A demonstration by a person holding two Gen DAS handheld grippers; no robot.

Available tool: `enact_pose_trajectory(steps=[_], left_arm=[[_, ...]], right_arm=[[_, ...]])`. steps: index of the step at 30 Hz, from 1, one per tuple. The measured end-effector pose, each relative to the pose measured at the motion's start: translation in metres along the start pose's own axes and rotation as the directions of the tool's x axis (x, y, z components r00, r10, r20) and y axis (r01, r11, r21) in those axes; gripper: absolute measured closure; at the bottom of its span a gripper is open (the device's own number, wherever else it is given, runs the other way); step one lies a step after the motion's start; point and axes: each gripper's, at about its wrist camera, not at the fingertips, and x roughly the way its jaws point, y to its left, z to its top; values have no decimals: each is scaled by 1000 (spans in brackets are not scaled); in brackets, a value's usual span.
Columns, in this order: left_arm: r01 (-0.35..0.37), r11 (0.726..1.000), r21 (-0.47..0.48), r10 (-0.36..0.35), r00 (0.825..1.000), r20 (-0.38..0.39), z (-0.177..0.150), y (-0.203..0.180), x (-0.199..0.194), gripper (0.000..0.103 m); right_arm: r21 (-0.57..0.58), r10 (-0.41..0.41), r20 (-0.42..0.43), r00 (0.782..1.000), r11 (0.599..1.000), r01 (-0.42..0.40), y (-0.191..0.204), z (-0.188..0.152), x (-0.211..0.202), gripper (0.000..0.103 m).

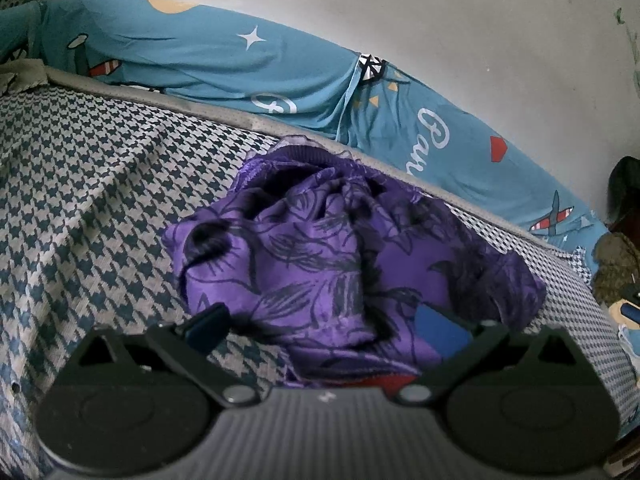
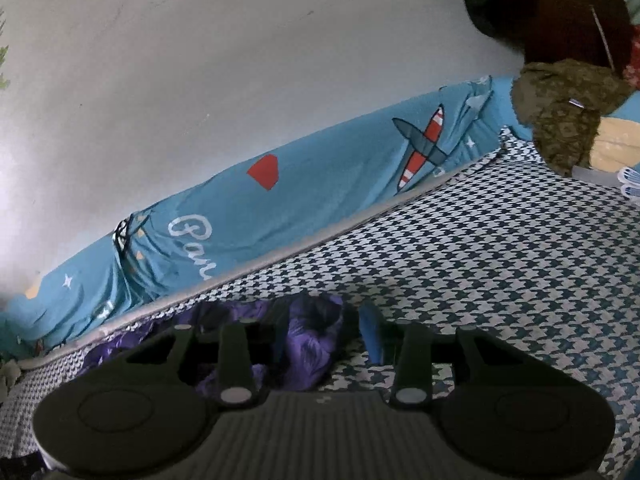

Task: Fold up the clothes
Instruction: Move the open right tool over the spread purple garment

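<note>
A crumpled purple garment (image 1: pixel 320 248) with a dark leaf print lies bunched on the houndstooth bedspread (image 1: pixel 100 200), near the bed's far edge. My left gripper (image 1: pixel 324 330) is open wide at the garment's near edge, and cloth lies between its fingers; the blue pad of the right finger (image 1: pixel 440 332) rests over the fabric. In the right wrist view, an end of the purple garment (image 2: pixel 312 332) bunches up between the fingers of my right gripper (image 2: pixel 324 332). A dark gap separates the cloth from the blue pad of its right finger (image 2: pixel 372 336), so that gripper is open.
A teal sheet (image 1: pixel 240 68) printed with planes and stars runs along the pale wall (image 1: pixel 440 20) behind the bed. An olive-brown bundle of cloth (image 2: pixel 564 112) and dark clothes (image 2: pixel 540 4) sit at the bed's right end.
</note>
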Motion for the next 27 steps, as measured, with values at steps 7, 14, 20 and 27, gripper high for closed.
enact_pose_trajectory(steps=[7,14,20,27], left_arm=[[4,1000,-26,-4,1000,16,7,0,2,0],[-11,999,-48,11,1000,15,29,1,3,0],[-47,998,-31,47,999,0,50,7,16,0],[-80,996,-44,79,997,-17,68,21,35,0]], right_arm=[[-7,36,-28,999,999,-36,9,-3,11,60],[-62,50,-71,996,997,-55,27,-11,30,59],[-113,104,-106,989,987,-116,47,-19,44,58],[-140,147,-152,977,976,-169,70,-27,61,56]])
